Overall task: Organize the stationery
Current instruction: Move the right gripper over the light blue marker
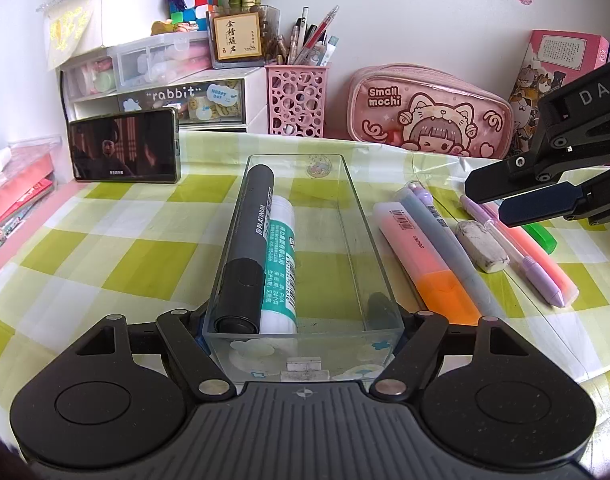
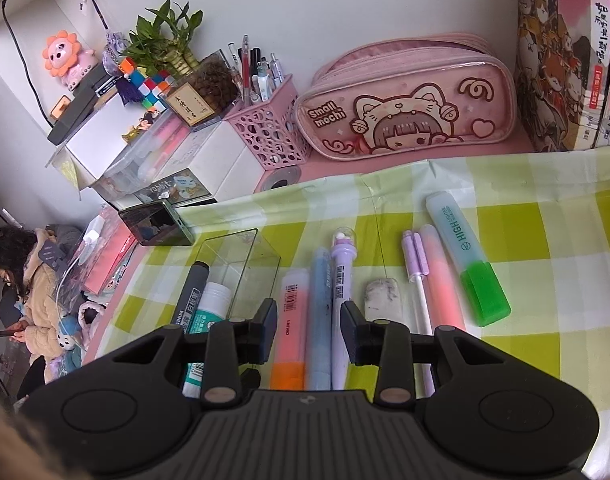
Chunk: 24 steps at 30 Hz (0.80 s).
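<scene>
A clear plastic box lies lengthwise on the green-and-white checked cloth that covers the bench, and it serves as the landmark for the rest. Inside it, against its left wall, lie a black-capped grey marker and, touching it on the right, a white glue stick with a teal label; the right half of the box is bare. The left gripper holds the near end of the box, its jaws closed narrow against the two long walls. Just right of the box, outside it, an orange-capped pink highlighter lies beside a grey-blue pen, with a lilac pen touching that one on its far side. Further right come a dirty white eraser, then a thin lilac-capped pen next to a pink highlighter, and furthest from the box a green-capped highlighter. The right gripper hovers above the group just right of the box, its jaws partly open with nothing pressed between them; the orange-capped highlighter and the two pens lie below the gap. Behind the box, at the wall, stand a pink perforated pen holder and a pink pencil case; to the box's left rear a phone leans in front of small drawers.
</scene>
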Each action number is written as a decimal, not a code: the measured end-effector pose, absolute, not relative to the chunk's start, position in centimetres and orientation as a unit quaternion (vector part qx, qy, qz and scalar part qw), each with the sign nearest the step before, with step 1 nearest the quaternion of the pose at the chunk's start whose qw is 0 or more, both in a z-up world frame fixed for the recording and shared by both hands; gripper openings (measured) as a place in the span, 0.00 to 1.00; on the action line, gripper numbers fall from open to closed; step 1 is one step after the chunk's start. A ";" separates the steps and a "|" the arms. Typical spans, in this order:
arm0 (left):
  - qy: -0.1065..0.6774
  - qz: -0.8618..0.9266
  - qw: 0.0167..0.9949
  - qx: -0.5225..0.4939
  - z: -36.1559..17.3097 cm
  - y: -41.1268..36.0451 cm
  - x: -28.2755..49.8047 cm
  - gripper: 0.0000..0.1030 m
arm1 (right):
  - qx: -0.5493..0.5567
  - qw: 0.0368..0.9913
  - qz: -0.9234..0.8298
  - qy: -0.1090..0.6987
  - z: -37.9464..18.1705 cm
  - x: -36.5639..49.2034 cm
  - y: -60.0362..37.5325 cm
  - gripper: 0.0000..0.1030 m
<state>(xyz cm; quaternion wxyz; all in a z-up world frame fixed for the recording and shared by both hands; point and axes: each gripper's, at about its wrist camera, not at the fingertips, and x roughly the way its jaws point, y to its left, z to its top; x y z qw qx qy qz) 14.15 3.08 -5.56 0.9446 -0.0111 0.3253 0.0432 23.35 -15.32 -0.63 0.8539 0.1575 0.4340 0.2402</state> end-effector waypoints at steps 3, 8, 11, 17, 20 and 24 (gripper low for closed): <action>0.325 0.043 0.945 -0.011 -5.6 3.1 14.1 0.72 | 0.155 0.853 0.243 0.434 -0.8 23.3 -15.3 0.50; 0.325 0.043 0.945 -0.011 -5.6 3.1 14.1 0.72 | 0.137 0.863 0.230 0.429 -0.6 23.2 -15.4 0.50; 0.325 0.043 0.945 -0.011 -5.6 3.1 14.1 0.72 | 0.137 0.863 0.225 0.431 -0.9 23.4 -15.6 0.50; 0.325 0.044 0.945 -0.010 -5.6 3.2 14.1 0.72 | 0.140 0.866 0.214 0.431 -1.1 23.4 -16.4 0.50; 0.325 0.044 0.945 -0.009 -5.6 3.2 14.1 0.72 | 0.132 0.869 0.209 0.429 -1.1 23.2 -16.4 0.50; 0.325 0.044 0.945 -0.009 -5.6 3.2 14.1 0.72 | 0.130 0.868 0.209 0.431 -1.3 23.1 -16.4 0.50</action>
